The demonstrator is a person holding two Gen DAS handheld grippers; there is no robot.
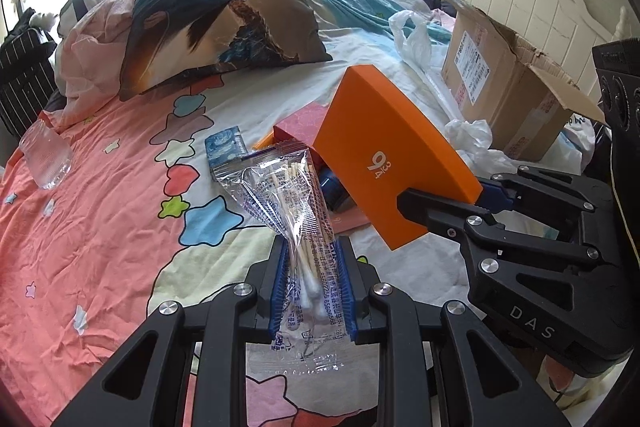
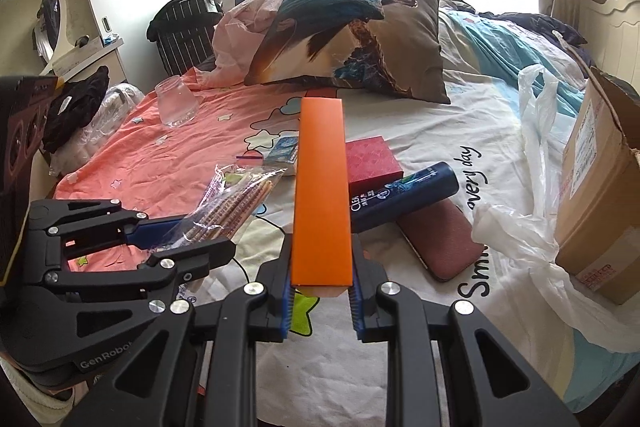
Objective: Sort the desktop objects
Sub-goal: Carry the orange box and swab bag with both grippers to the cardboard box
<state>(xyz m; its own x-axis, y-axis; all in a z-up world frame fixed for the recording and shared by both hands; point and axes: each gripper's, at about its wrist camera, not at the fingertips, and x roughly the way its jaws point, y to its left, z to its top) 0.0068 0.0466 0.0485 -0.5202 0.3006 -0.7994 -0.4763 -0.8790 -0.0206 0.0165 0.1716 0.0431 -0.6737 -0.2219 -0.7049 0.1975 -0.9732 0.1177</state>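
My left gripper [image 1: 313, 269] is shut on a clear packet of cotton swabs [image 1: 292, 211], held upright above the bedsheet; the same gripper [image 2: 188, 231] and packet [image 2: 236, 199] show at the left of the right wrist view. My right gripper [image 2: 321, 267] is shut on an orange box [image 2: 320, 195], lifted edge-on; in the left wrist view this gripper [image 1: 444, 203] pinches the orange box [image 1: 388, 155] marked 9¾ at its lower corner. Beneath lie a red box [image 2: 372, 161], a dark blue bottle [image 2: 404, 193], a pink case [image 2: 444, 239] and a small blue packet [image 2: 285, 149].
A patterned pillow [image 2: 360, 31] lies across the bed's far side. A glass jar [image 2: 176, 101] rests on the pink sheet at left. An open cardboard box [image 2: 596, 187] and white plastic bags [image 2: 532, 227] occupy the right. A black suitcase [image 2: 184, 31] stands beyond the bed.
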